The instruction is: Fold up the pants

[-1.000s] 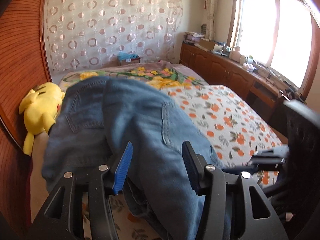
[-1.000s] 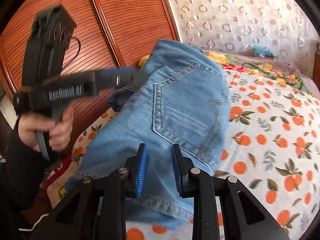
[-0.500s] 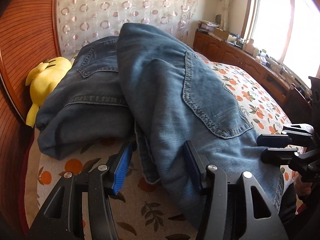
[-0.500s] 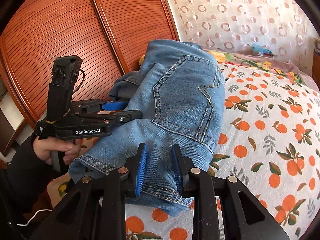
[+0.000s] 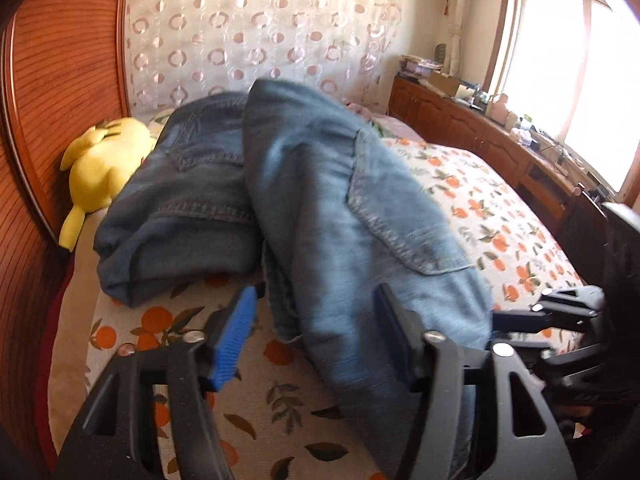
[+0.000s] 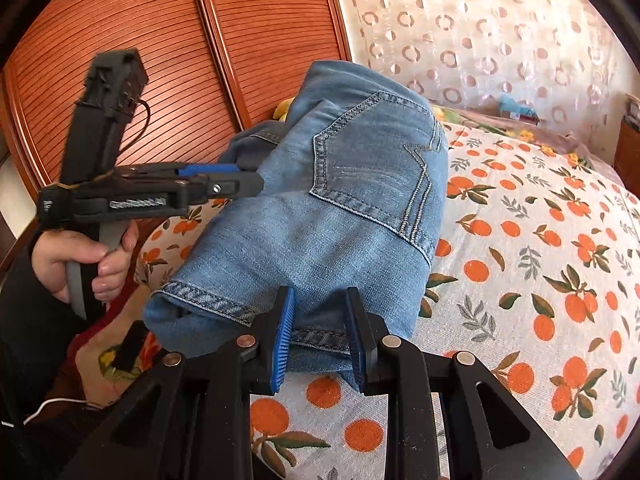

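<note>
Blue denim pants (image 5: 344, 216) lie folded in a thick bundle on a bed with an orange-print cover. The lighter outer layer shows a stitched back pocket (image 6: 372, 160) facing up; a darker fold (image 5: 188, 216) lies beside it. The hemmed edge (image 6: 208, 300) hangs at the near end, slightly raised.

Left gripper (image 5: 316, 336) jaws just widened — right gripper (image 6: 320, 332) narrow (both tilted down).

We see faded, matt denim pants (image 6: 332, 216) with raised stitching, a printed cotton bedsheet (image 6: 540, 280), a glossy ribbed wooden wall (image 6: 256, 40), and a plush toy (image 5: 104, 164).
</note>
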Demonstrator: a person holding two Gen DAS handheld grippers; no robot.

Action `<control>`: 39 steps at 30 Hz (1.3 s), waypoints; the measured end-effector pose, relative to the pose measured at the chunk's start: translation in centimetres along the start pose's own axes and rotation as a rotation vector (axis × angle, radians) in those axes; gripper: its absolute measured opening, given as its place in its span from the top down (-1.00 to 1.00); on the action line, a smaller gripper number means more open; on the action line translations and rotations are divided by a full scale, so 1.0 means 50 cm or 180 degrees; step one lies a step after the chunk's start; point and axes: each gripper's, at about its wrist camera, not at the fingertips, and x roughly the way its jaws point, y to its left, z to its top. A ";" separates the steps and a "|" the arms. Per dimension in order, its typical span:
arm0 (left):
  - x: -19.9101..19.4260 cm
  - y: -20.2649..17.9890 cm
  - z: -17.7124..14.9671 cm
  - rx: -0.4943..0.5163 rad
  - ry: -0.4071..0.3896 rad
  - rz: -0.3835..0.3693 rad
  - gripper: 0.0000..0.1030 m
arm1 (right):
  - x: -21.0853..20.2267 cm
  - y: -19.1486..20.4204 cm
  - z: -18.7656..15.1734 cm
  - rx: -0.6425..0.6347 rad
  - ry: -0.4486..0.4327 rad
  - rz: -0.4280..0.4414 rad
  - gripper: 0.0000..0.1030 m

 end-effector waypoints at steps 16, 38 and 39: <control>0.075 0.036 0.162 -0.0046 -0.0163 -0.0022 -0.35 | -0.041 -0.074 0.071 0.0000 -0.0139 -0.0180 0.12; 0.181 0.113 0.277 -0.0049 -0.0043 0.0085 0.62 | 0.105 -0.106 0.102 -0.0009 0.0223 -0.0012 -0.09; 0.170 0.115 0.276 -0.0043 -0.0071 0.0085 0.62 | 0.104 -0.109 0.103 -0.0003 0.0226 -0.0004 -0.09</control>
